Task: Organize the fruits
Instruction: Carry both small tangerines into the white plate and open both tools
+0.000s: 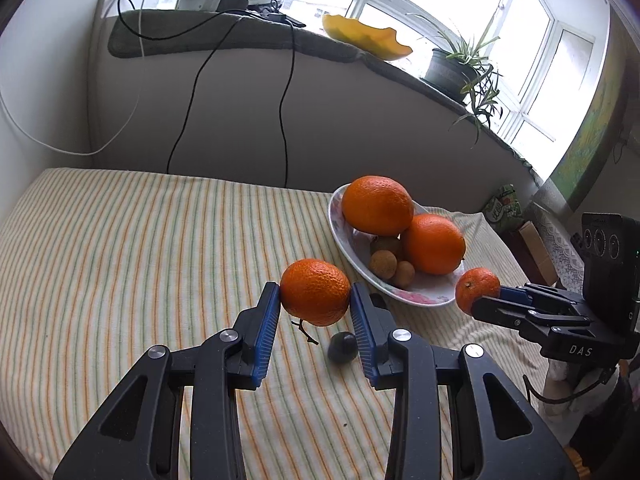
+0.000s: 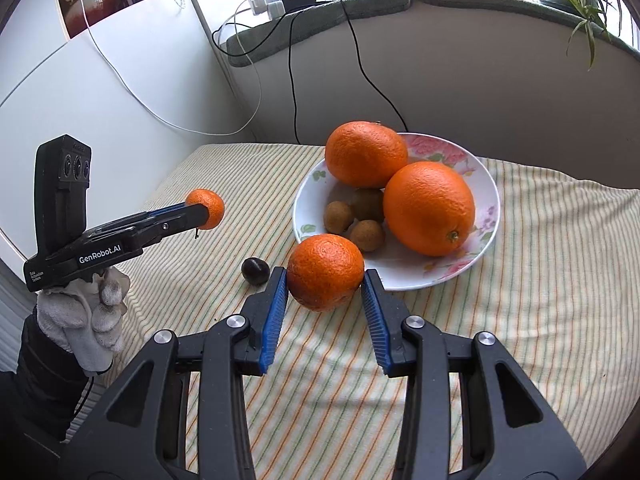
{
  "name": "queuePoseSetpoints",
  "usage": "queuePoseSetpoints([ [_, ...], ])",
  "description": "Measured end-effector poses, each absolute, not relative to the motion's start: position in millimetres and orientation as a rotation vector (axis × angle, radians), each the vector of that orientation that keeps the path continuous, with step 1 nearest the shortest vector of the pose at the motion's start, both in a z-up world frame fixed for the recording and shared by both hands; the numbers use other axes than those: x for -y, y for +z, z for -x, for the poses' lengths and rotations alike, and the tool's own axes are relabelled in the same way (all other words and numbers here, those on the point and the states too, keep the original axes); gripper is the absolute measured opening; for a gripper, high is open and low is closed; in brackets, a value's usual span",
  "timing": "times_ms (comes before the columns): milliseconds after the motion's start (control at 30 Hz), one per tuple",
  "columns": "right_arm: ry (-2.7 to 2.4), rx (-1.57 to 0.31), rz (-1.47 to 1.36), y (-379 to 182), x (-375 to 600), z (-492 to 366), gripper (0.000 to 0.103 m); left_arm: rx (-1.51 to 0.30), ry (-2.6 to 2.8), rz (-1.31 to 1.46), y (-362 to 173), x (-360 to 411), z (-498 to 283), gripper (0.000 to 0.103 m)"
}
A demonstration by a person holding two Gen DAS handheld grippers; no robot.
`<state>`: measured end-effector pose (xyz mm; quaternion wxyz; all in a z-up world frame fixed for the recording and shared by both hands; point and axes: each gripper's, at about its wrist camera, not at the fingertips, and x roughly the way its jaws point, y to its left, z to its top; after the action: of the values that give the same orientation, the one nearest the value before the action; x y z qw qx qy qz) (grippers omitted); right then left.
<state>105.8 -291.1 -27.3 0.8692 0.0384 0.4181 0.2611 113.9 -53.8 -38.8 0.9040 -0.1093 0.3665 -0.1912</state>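
Note:
A white flowered plate (image 1: 424, 296) (image 2: 480, 168) on the striped cloth holds two big oranges (image 1: 378, 205) (image 2: 430, 208) and several small brown fruits (image 1: 383, 265) (image 2: 338, 217). My left gripper (image 1: 315, 298) is shut on a tangerine (image 1: 315, 297), held above the cloth left of the plate; it also shows in the right wrist view (image 2: 206, 209). My right gripper (image 2: 325, 278) is shut on another tangerine (image 2: 325, 272) at the plate's near rim; it also shows in the left wrist view (image 1: 478, 289). A small dark fruit (image 1: 342, 347) (image 2: 255, 269) lies on the cloth.
The striped cloth (image 1: 120, 260) covers the table, which meets a wall at the back. Black and white cables (image 1: 192, 92) hang down from a sill holding chargers, a yellow dish (image 1: 366, 36) and a potted plant (image 1: 460, 66). A green packet (image 1: 504, 208) lies at the right.

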Motion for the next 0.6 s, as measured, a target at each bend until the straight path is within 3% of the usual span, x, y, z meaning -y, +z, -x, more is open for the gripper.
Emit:
queuePoseSetpoints([
  [600,0.459,-0.829,-0.129,-12.2,355.2,-153.1,0.04,-0.788,-0.557,0.147,-37.6,151.6,-130.8,0.034],
])
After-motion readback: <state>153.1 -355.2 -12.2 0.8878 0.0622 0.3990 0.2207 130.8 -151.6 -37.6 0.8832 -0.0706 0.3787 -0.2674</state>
